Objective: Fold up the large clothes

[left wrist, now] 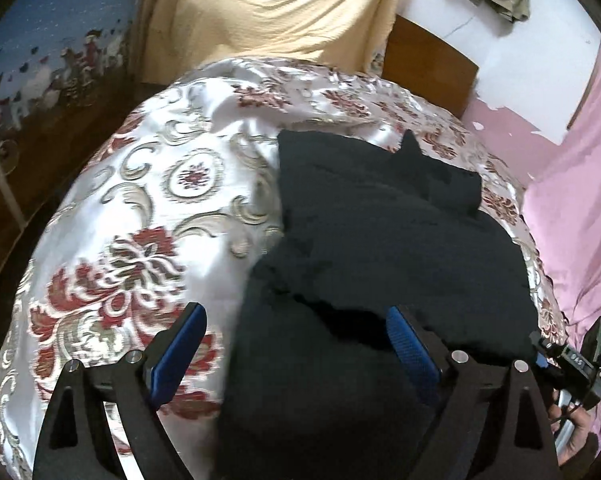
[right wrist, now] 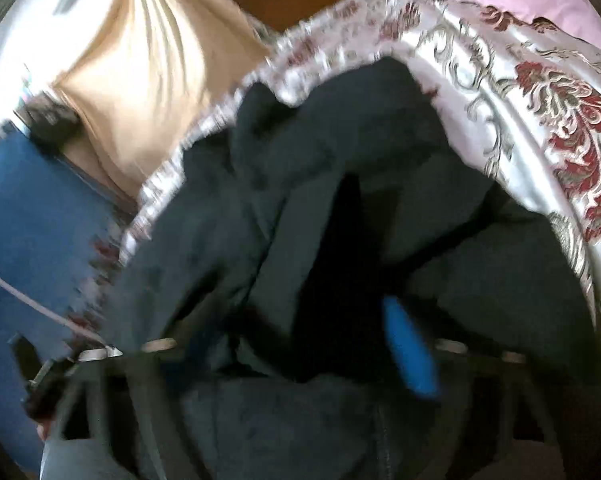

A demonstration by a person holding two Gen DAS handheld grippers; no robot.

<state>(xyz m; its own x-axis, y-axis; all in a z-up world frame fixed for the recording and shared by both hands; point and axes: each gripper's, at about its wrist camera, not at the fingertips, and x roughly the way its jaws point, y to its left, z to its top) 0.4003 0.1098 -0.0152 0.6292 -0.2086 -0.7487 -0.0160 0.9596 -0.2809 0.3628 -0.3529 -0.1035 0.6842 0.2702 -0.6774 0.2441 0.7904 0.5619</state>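
A black garment lay bunched on a bed whose cover was glossy white with red and gold flowers. In the left wrist view it filled the centre and lower right of the frame, one pointed bit of cloth sticking up near the upper middle. The left gripper sat at the bottom of that frame with its jaws wide apart. One blue pad stood over the bedcover and the other over the dark cloth. A fold of the garment lay in the gap between them, yet neither pad pressed on it.

A yellow cloth hung at the top of the frame, and pink fabric ran down the right edge. At the lower right a hand held the other tool.

The right wrist view was badly blurred. There the garment covered the middle and bottom of the frame, and the flowered cover curved along the upper right. The right gripper was sunk into the dark folds, and only one blue pad showed clearly, with cloth heaped against it. I could not tell whether its jaws had clamped on the cloth.
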